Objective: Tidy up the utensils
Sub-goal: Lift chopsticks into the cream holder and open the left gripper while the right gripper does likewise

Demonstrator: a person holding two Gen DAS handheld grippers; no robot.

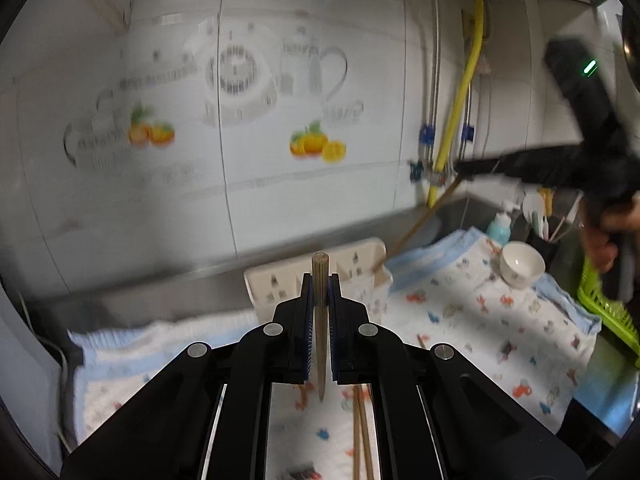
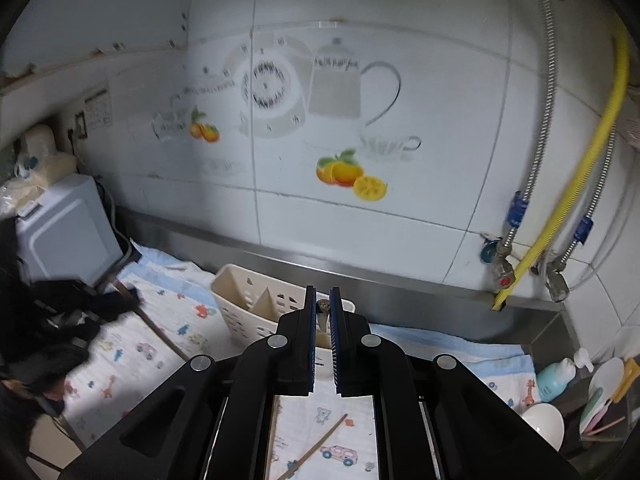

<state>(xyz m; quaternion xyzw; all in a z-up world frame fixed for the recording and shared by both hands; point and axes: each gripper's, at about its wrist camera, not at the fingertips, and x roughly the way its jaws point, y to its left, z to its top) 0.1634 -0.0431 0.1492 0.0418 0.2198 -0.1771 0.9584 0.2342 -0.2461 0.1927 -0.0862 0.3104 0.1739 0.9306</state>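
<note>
My left gripper [image 1: 320,280] is shut on a wooden chopstick [image 1: 320,320], held upright in front of the cream utensil holder [image 1: 360,258]. Loose chopsticks [image 1: 362,432] lie on the patterned cloth below it. My right gripper shows at the right of the left wrist view [image 1: 464,168], holding a chopstick [image 1: 416,226] that slants down toward the holder. In the right wrist view my right gripper [image 2: 322,304] is shut on that chopstick's end [image 2: 322,306], above the holder [image 2: 248,300]. One chopstick [image 2: 316,448] lies on the cloth beneath.
A white bowl [image 1: 520,264], a blue bottle [image 1: 500,226] and a green basket [image 1: 608,312] stand at the right. A steel backsplash [image 2: 400,292], pipes and a yellow hose [image 2: 580,168] line the tiled wall. A white appliance [image 2: 64,232] stands at the left.
</note>
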